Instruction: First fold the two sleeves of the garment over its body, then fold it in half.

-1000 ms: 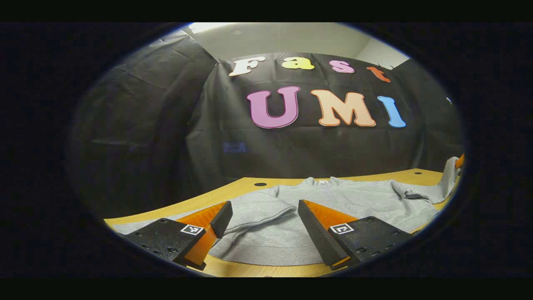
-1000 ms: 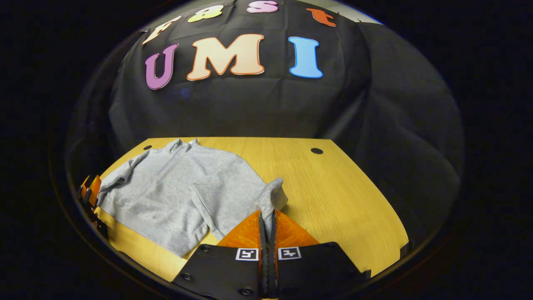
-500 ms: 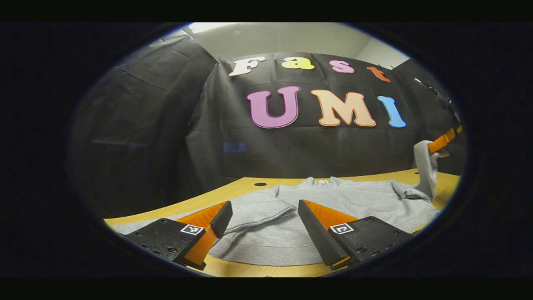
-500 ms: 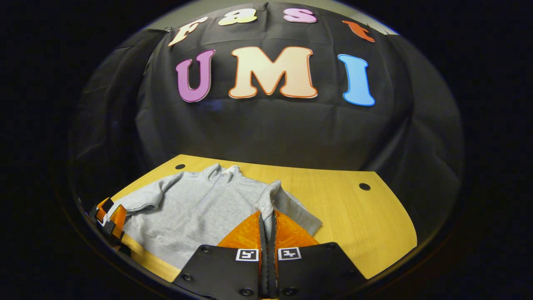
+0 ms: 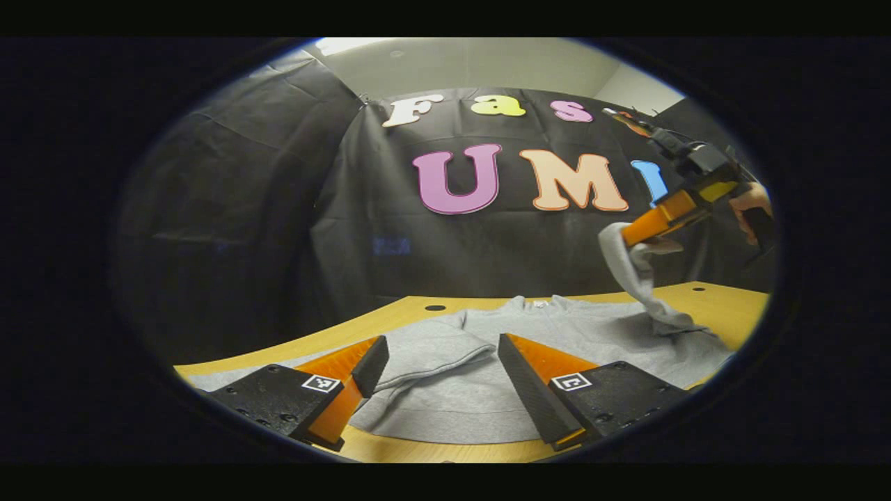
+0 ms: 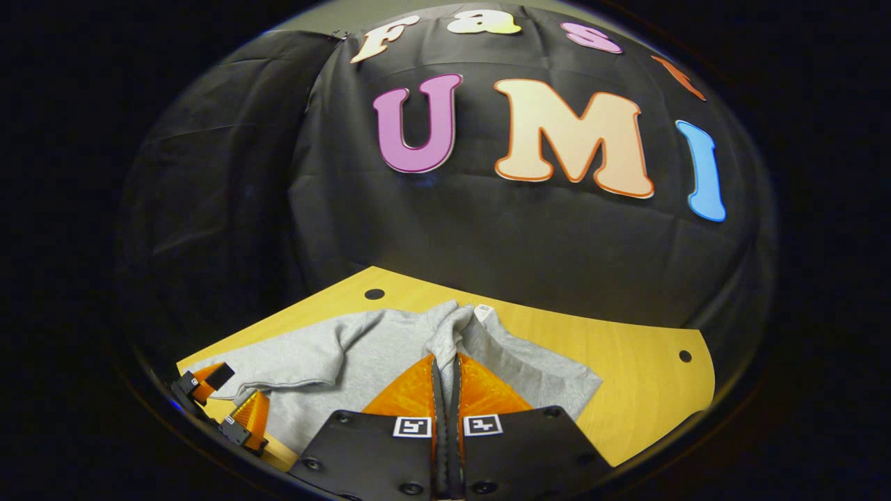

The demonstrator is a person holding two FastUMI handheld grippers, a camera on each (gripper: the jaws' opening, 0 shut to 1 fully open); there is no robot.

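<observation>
Right gripper view: the right hand-held gripper (image 6: 445, 372) has its fingers pressed together on the cuff of the right sleeve (image 6: 452, 330), lifted clear of the bench (image 6: 626, 362). The grey garment (image 6: 327, 355) lies flat below and ahead of it, toward the lower left of the frame, collar toward the far wall. In the left gripper view that sleeve (image 5: 633, 275) hangs from the raised right hand-held gripper (image 5: 630, 236) at the right of the frame, its long axis running down to the shoulder. The garment's body (image 5: 557, 334) lies leftward from there, so the sleeve likely must travel that way. The left hand-held gripper (image 5: 435, 376) rests low with fingers apart, straddling the folded left sleeve (image 5: 431, 348).
</observation>
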